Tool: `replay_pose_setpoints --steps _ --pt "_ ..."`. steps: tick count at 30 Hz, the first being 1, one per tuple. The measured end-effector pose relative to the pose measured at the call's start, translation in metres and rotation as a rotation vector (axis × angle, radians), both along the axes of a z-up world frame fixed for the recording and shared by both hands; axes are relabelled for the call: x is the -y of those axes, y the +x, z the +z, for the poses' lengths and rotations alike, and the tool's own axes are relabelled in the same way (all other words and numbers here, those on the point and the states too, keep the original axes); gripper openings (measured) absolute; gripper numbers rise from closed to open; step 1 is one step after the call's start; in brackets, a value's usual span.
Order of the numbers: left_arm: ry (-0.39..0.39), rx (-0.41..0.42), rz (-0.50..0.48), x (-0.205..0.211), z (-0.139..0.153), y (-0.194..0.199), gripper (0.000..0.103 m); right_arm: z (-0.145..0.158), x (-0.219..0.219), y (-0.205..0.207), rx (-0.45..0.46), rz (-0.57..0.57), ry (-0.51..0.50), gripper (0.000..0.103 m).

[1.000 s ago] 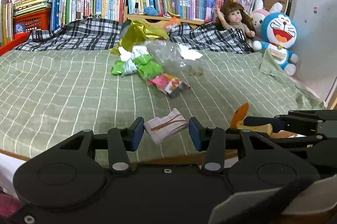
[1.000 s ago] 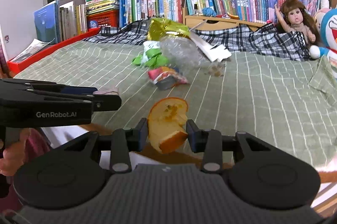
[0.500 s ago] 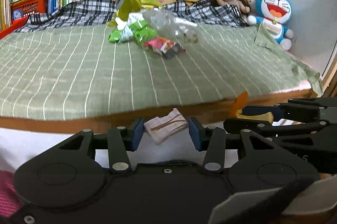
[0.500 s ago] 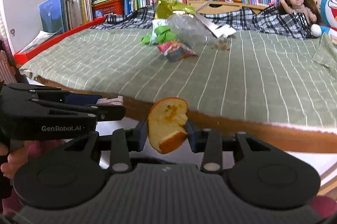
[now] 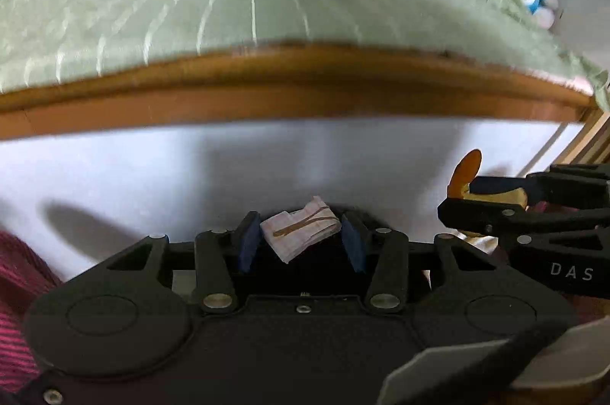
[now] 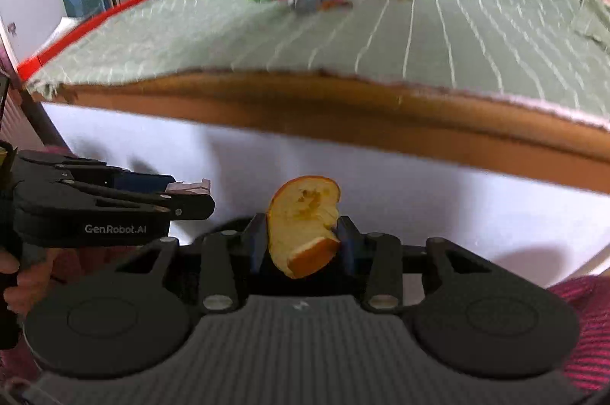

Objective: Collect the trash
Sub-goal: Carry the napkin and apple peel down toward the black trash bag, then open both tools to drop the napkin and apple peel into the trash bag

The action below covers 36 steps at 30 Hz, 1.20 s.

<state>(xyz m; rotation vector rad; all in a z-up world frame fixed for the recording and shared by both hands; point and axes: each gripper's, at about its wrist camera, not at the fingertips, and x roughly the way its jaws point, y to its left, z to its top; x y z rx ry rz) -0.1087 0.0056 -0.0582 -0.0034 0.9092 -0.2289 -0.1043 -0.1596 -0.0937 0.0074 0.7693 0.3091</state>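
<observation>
A wrapper (image 5: pixel 301 233) was pinched in the left gripper (image 5: pixel 301 241); an orange peel (image 6: pixel 303 225) was clamped in the right gripper (image 6: pixel 303 241).

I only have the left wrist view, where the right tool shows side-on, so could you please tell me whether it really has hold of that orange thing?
Observer: Yes. The right tool is shut on an orange peel, with a pad against each side.
Operator: Thank you. Is the peel whole?
Observer: No. Its pale inside faces the camera, and a chunk is missing from its right edge.
Operator: And how does my left tool look from there?
Observer: Side-on, the left tool has its folded wrapper jutting just past the tip.
</observation>
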Motion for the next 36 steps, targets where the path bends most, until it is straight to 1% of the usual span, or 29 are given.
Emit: replay_pose_setpoints --steps 4,7,12,19,27,32,36 --pt "0.068 -0.077 -0.008 0.009 -0.023 0.005 0.044 -0.022 0.000 0.005 -0.057 -0.009 -0.014 0.045" --pt "0.066 -0.118 -0.014 0.012 -0.034 0.007 0.044 -0.034 0.001 0.006 -0.101 -0.003 -0.012 0.045" --pt "0.070 -0.161 -0.024 0.013 -0.044 0.011 0.044 -0.045 -0.001 0.004 -0.132 -0.001 -0.021 0.045" --pt "0.071 -0.185 -0.025 0.014 -0.053 0.012 0.044 -0.050 -0.004 0.007 -0.158 0.006 -0.013 0.047" --pt "0.065 -0.205 -0.025 0.016 -0.057 0.014 0.045 -0.050 -0.006 0.010 -0.166 0.017 -0.013 0.048" --pt "0.049 -0.242 -0.031 0.017 -0.061 0.013 0.045 -0.051 -0.007 0.008 -0.172 0.021 -0.011 0.049" --pt "0.053 -0.254 -0.030 0.018 -0.065 0.012 0.045 -0.051 -0.006 0.009 -0.176 0.025 -0.011 0.050"
